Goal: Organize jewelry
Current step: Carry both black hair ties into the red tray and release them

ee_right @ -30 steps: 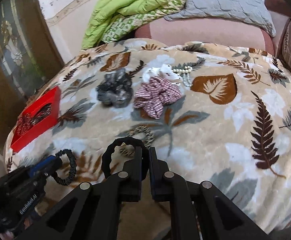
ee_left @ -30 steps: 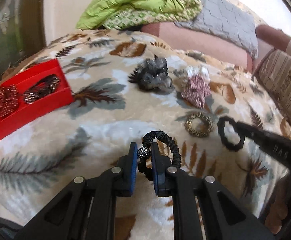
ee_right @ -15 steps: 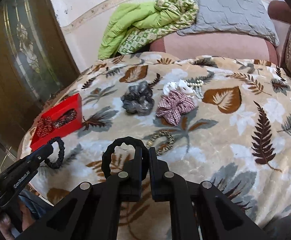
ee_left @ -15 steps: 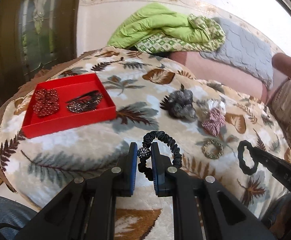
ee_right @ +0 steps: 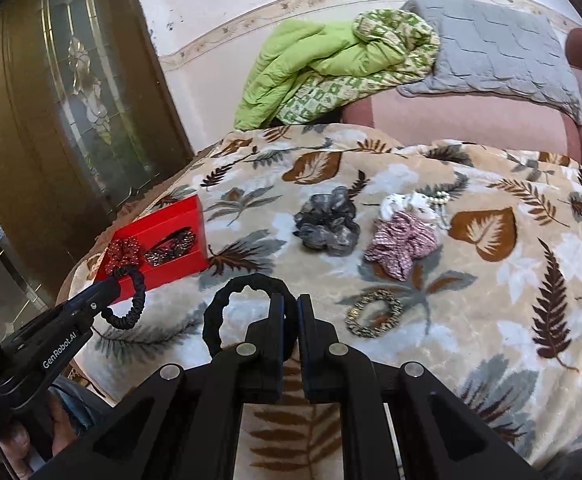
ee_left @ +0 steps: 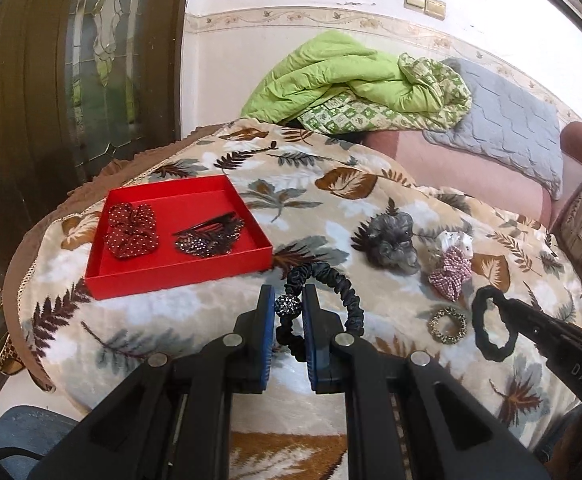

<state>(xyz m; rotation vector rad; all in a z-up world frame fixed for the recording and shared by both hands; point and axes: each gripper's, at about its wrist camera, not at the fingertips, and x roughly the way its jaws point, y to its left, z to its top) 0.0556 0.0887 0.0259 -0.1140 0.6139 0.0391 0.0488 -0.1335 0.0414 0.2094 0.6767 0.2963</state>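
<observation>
Two hair ties are in the air at once, which puts the work at the carrying step. In the left wrist view, the left gripper (ee_left: 287,309) is clamped on the beaded knot of a dark ruffled hair tie (ee_left: 333,286), whose loop hangs just short of the red tray's (ee_left: 179,268) near wall; a red dotted bow (ee_left: 133,230) and a sparkly clip (ee_left: 209,238) lie inside. In the right wrist view, the right gripper (ee_right: 289,308) pinches a plain black hair tie (ee_right: 227,304) above the leaf-print blanket (ee_right: 491,320), well short of the tray. A grey scrunchie (ee_right: 327,224), a pink scrunchie (ee_right: 401,242) and a gold ring tie (ee_right: 373,312) remain on the blanket. Next, I judge, each gripper needs to reach over the tray wall and release above bare red floor.
</observation>
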